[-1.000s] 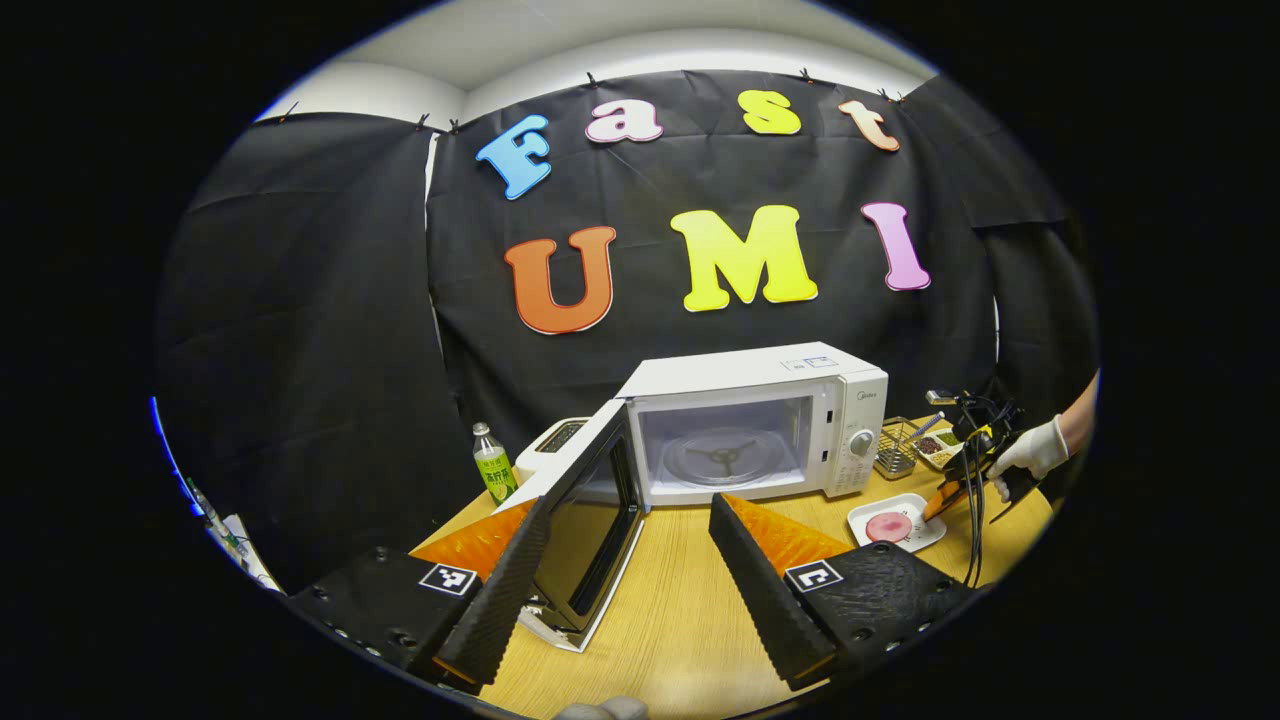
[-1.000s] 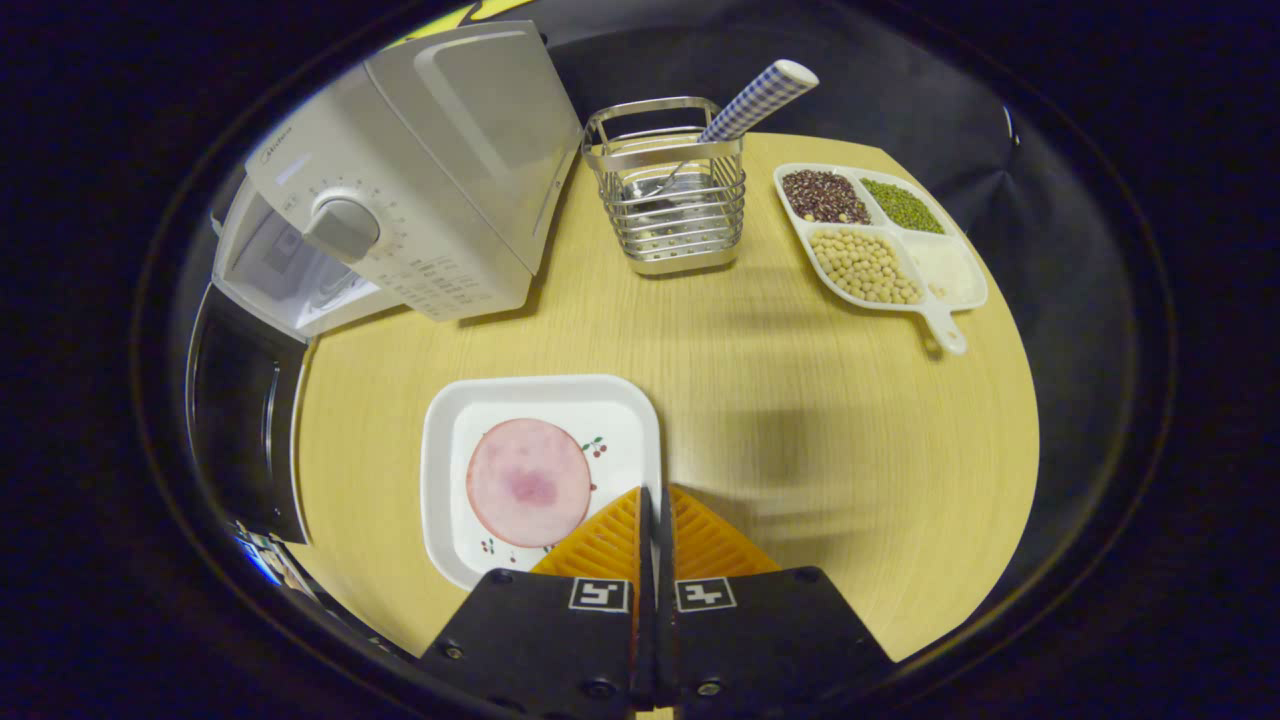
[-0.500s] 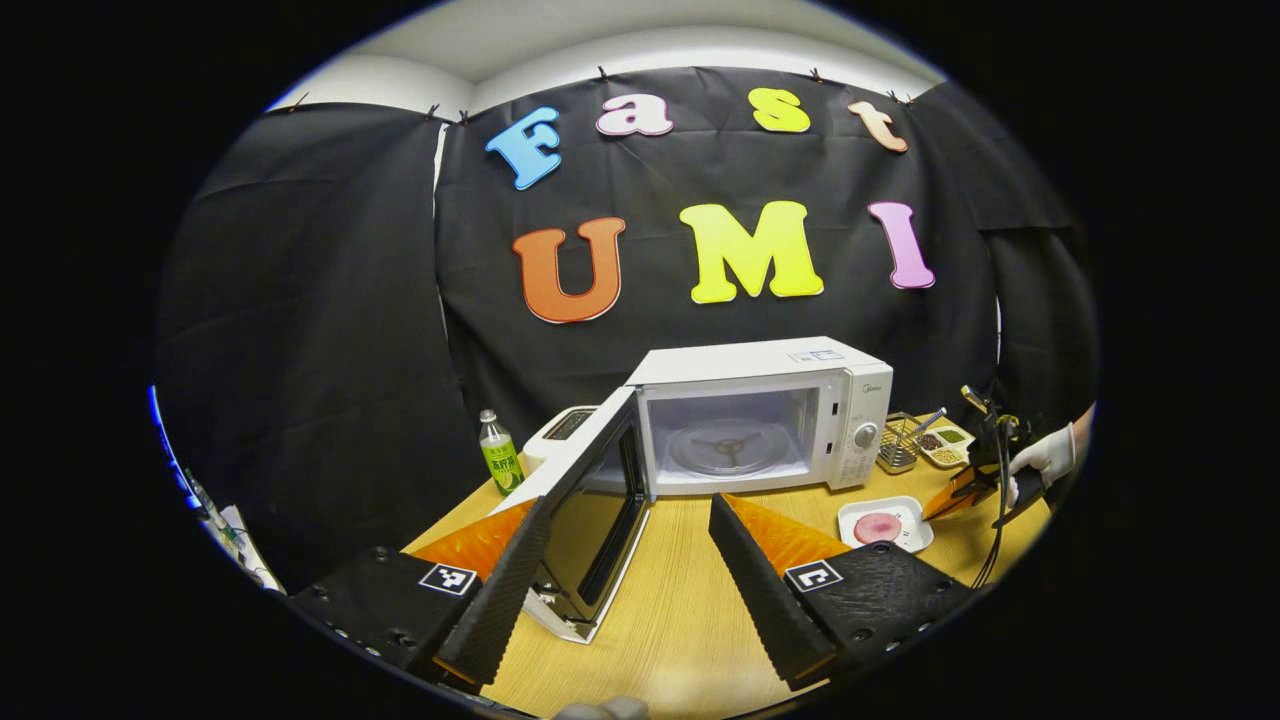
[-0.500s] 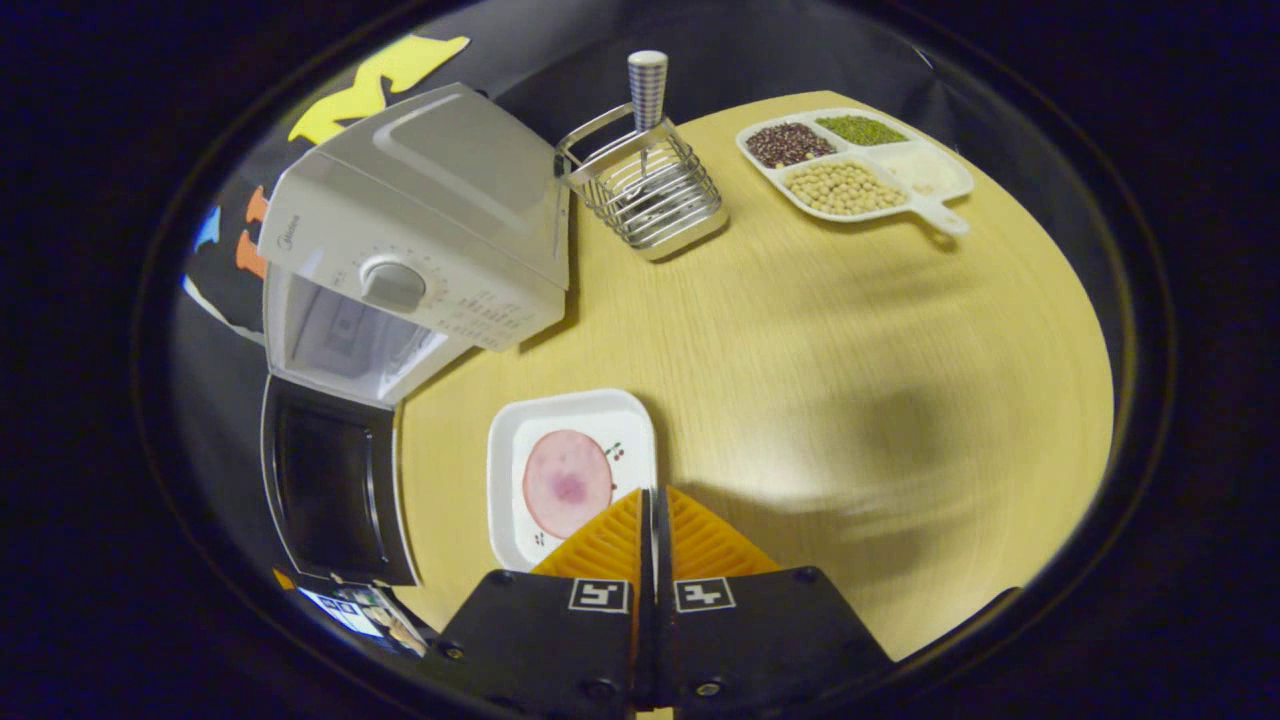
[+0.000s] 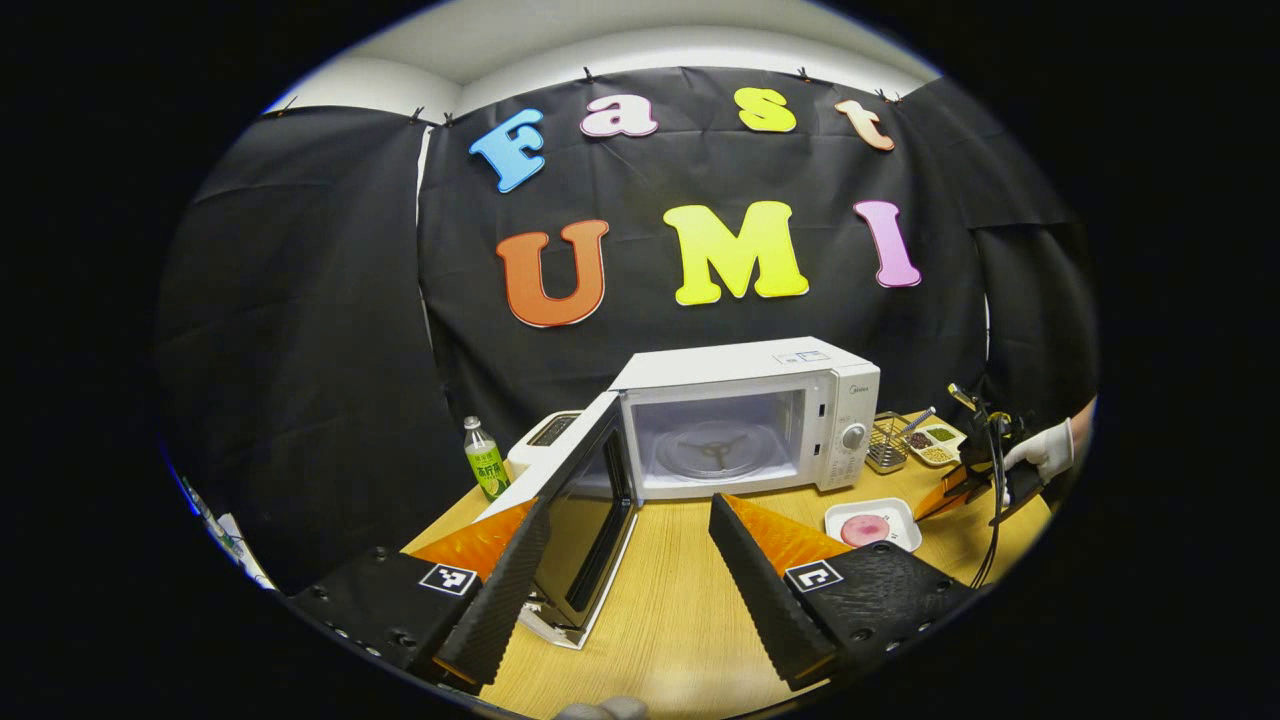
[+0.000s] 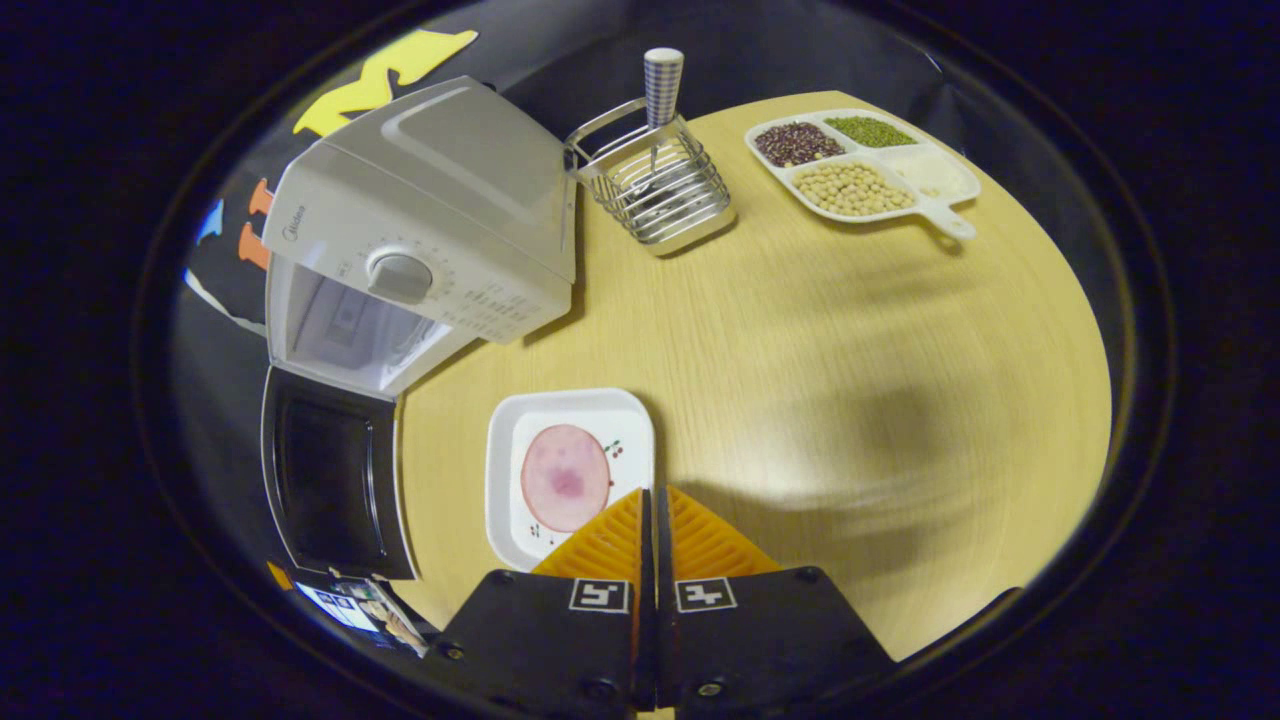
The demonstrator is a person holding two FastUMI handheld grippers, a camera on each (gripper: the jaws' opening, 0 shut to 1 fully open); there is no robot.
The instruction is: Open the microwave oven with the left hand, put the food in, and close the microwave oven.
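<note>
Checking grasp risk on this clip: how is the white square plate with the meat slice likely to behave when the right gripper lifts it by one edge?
The plate looks rigid and shallow, so it should lift stiffly but probably tilt away from a one-edge pinch. The meat slice lies flat and loose, so it may slide. The right gripper is shut above the plate's near corner.

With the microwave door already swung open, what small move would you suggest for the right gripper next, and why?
Probably open the right gripper and lower it onto the rim of the white square plate. Its fingers are shut and empty just beside the plate, the ham slice sits on the plate on the table, and the microwave cavity stands empty with the door open.
</note>
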